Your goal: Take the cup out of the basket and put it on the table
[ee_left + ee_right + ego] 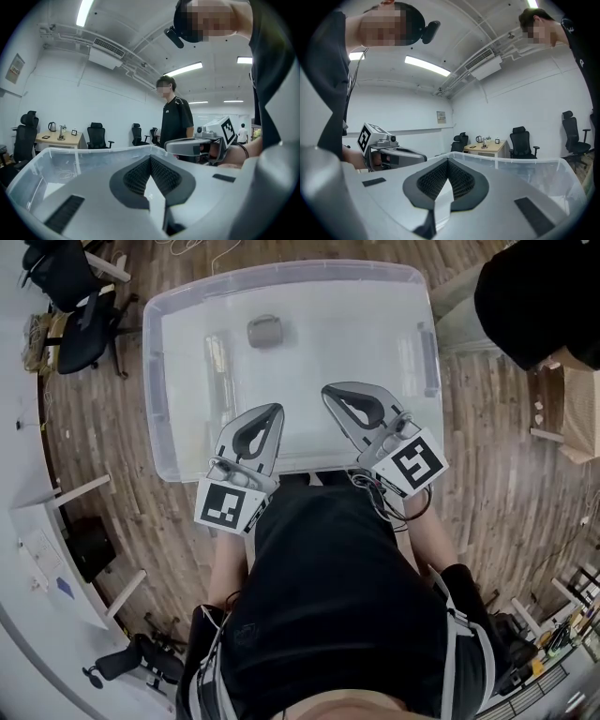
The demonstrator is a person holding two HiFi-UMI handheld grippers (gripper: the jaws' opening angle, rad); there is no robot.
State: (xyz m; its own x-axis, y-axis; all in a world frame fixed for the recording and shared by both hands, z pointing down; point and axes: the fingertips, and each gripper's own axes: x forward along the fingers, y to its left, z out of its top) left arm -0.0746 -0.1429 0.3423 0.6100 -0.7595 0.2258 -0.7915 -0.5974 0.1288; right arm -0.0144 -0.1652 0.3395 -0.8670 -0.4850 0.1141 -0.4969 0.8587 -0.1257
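Observation:
A big clear plastic basket (155,381) fills the middle of the head view. Inside it, near the far wall, lies a small grey cup (265,331). My left gripper (272,412) hangs over the basket's near edge, jaws together with nothing between them. To its right, my right gripper (329,390) reaches a little further in, also shut and empty. Both are well short of the cup. In the left gripper view, the left gripper (150,159) points over the basket rim (93,151), the right gripper (187,146) beside it. The right gripper (447,161) shows its pads closed in its own view.
The basket stands on a wooden floor (506,456). Office chairs (80,306) are at the upper left, a white desk (37,549) along the left. A person in black (534,296) stands close to the basket's far right corner. A desk with a kettle (58,136) is by the wall.

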